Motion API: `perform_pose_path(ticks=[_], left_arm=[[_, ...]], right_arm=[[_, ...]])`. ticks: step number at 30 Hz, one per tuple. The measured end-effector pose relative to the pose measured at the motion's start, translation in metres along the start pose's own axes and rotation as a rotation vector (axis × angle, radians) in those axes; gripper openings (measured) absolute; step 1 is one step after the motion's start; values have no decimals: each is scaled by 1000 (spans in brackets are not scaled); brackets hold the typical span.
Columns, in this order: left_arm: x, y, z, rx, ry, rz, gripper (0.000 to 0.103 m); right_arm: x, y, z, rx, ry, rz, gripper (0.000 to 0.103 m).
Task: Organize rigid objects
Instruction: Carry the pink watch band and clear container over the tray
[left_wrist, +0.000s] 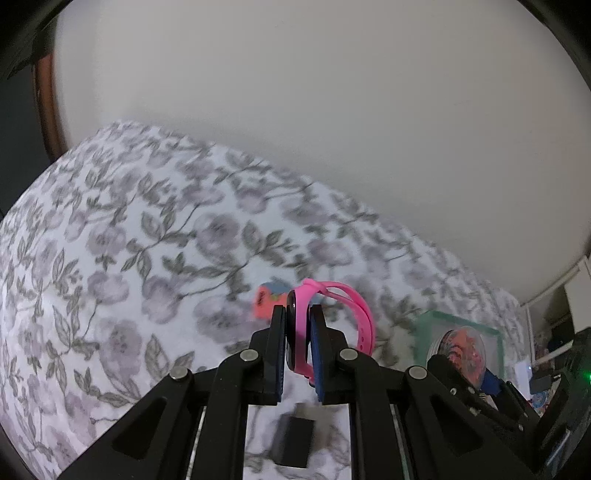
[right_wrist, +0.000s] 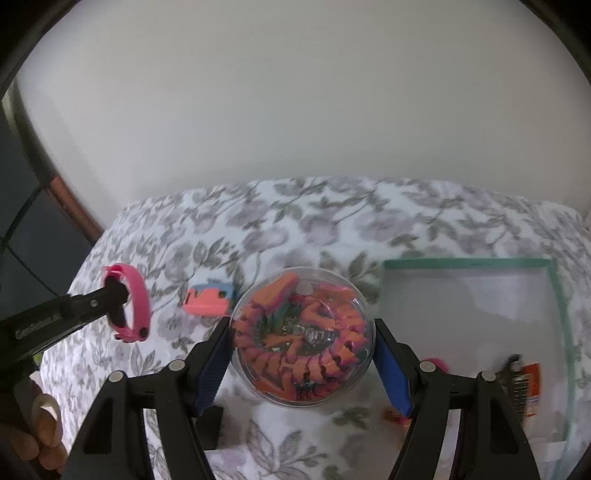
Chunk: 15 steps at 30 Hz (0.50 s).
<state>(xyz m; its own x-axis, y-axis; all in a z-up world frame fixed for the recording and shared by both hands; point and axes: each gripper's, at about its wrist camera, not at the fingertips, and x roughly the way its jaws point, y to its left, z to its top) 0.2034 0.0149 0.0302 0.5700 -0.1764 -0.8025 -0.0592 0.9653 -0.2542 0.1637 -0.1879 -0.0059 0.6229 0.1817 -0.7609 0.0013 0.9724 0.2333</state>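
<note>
My left gripper (left_wrist: 297, 339) is shut on a pink wristwatch (left_wrist: 356, 310), its dark face clamped between the pads and the strap looping out to the right. The right wrist view shows that watch (right_wrist: 138, 299) held above the bed at far left. My right gripper (right_wrist: 301, 332) is shut on a clear round container (right_wrist: 301, 339) full of orange pieces, pads pressing on both sides. In the left wrist view the same container (left_wrist: 461, 350) shows at lower right. Both are lifted off the floral bedsheet (left_wrist: 110, 258).
A clear bin with a green rim (right_wrist: 465, 263) sits right of the container, with a dark comb-like item and an orange-labelled item (right_wrist: 532, 384) inside. A pink-and-blue block (right_wrist: 208, 301) and a black block (left_wrist: 293, 439) lie on the sheet. A white wall stands behind the bed.
</note>
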Motion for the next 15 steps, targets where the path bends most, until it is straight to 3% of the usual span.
perform_pose_path(ticks=[15], left_arm=[[-23,-81,-10,136,-36,-118,13]], right_arm=[[-62,-92,20,136,-77,-87,75]])
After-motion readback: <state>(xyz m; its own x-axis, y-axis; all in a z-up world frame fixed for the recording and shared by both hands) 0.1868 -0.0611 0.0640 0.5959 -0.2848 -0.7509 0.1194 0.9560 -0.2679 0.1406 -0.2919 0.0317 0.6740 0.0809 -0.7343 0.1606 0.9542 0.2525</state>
